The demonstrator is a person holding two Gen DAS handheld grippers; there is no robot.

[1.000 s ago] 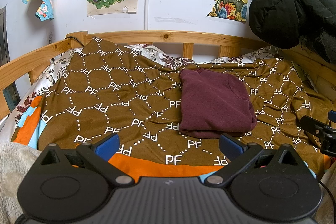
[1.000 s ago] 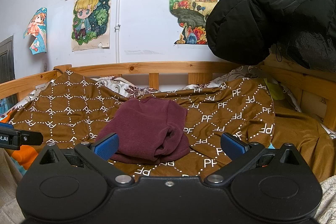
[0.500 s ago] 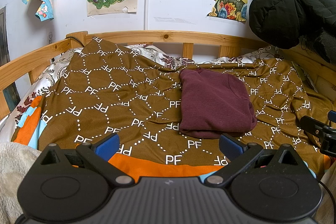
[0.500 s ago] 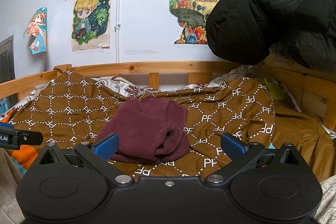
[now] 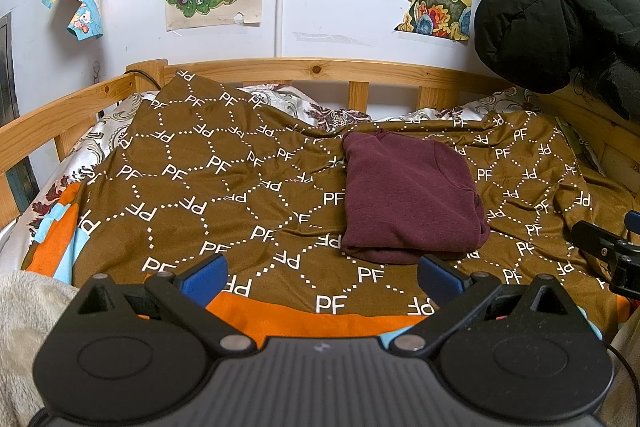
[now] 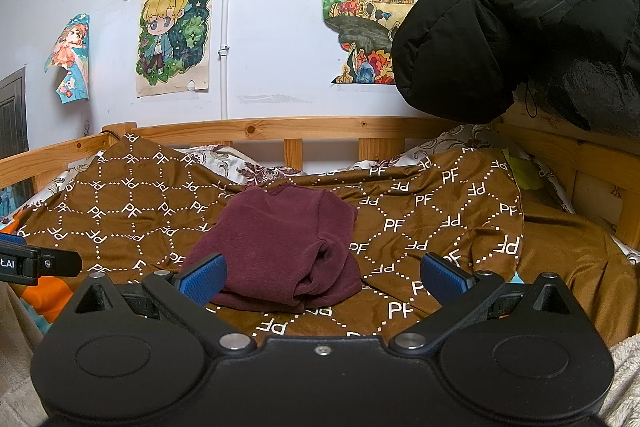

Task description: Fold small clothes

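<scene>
A black padded jacket [image 6: 516, 23] hanging at the right covers part of one wall picture [image 6: 366, 27] and runs off the frame edge; what it hangs from cannot be made out. The patterned bedding [image 5: 336, 115] behind the brown cover [image 5: 224, 187] shows only as a strip along the rail. One maroon garment [image 5: 408, 199], already folded into a compact block, lies on the cover toward the right half of the bed, well short of the wooden bed rail [image 5: 320, 69]; from the right wrist view its near corner [image 6: 280, 251] sits just beyond the blue pads. Two grippers are in play, both empty: the left gripper [image 5: 320, 273] hovers with its jaws spread wide over the cover's near edge, and the right gripper [image 6: 322, 273] is likewise spread wide, touching nothing. Each gripper's tip pokes into the other's view at the frame edge. An orange-and-blue cloth [image 5: 316, 319] peeks from under the cover, with a cream fleece [image 5: 24, 311] at lower left. Children's drawings are taped to the white wall [image 6: 280, 67], at least five counted, several cropped.
</scene>
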